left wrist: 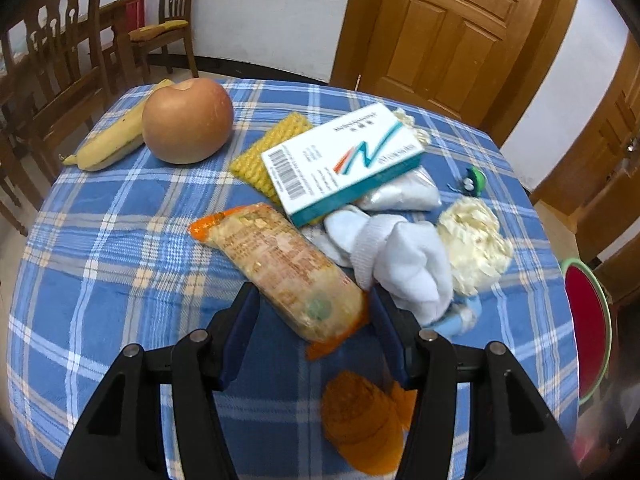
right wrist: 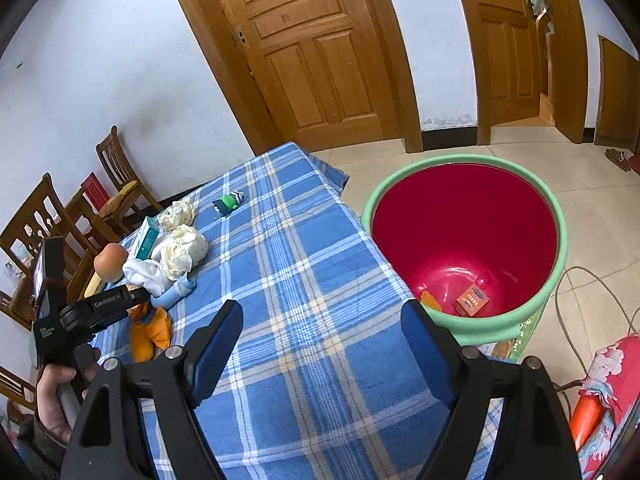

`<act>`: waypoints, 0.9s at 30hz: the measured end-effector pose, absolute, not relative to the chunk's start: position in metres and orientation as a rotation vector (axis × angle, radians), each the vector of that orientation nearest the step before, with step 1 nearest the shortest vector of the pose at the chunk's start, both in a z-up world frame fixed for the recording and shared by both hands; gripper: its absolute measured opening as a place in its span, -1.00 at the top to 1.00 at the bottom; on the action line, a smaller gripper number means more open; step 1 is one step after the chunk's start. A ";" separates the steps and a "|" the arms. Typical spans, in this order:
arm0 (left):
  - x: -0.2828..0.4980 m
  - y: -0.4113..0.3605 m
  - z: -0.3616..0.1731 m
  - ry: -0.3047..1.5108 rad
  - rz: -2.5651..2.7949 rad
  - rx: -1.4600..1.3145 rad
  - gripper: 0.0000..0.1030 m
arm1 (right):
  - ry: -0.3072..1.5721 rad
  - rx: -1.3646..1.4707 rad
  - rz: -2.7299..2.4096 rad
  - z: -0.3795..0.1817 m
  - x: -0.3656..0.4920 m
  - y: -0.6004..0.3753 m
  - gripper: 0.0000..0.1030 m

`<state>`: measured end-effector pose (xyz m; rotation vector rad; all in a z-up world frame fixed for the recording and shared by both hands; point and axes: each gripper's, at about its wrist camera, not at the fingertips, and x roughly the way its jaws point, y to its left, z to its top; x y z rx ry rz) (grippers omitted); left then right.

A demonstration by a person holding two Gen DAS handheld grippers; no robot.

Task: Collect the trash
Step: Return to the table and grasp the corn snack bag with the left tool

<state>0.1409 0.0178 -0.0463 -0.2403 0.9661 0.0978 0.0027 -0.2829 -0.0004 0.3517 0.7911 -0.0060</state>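
Black left gripper [left wrist: 312,312] pitched down over table; we see jaws parted, straddling near end of snack packet [left wrist: 280,268], contact unclear. Packet's long axis runs from gripper up-left. Right gripper [right wrist: 322,332] gapes wide, holding nothing, over blue plaid cloth [right wrist: 304,264]. Red bin [right wrist: 464,240] beside table, tiled floor, wooden door [right wrist: 312,48].

Apple [left wrist: 187,121] & banana [left wrist: 114,136] at table's far corner, touching; white socks [left wrist: 404,264] mid-table, wooden chairs [left wrist: 60,60] behind.
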 end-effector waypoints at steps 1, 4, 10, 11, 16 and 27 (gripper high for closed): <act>0.142 0.019 -0.047 0.965 0.105 -0.241 -0.12 | 0.794 0.352 -0.006 -0.001 0.004 -0.283 -0.62; 0.145 0.023 -0.050 0.959 0.128 -0.243 -0.23 | 0.803 0.357 -0.002 -0.004 0.005 -0.283 -0.62; 0.144 0.029 -0.050 0.944 0.138 -0.256 -0.25 | 0.808 0.359 0.004 -0.006 0.005 -0.281 -0.62; 0.143 0.031 -0.050 0.942 0.142 -0.256 -0.25 | 0.807 0.358 0.005 -0.006 0.005 -0.281 -0.62; 0.132 0.038 -0.050 0.947 0.154 -0.249 -0.25 | 0.808 0.364 0.009 -0.008 0.006 -0.281 -0.62; 0.123 0.051 -0.045 0.940 0.145 -0.214 -0.26 | 0.815 0.378 0.023 -0.012 0.007 -0.277 -0.62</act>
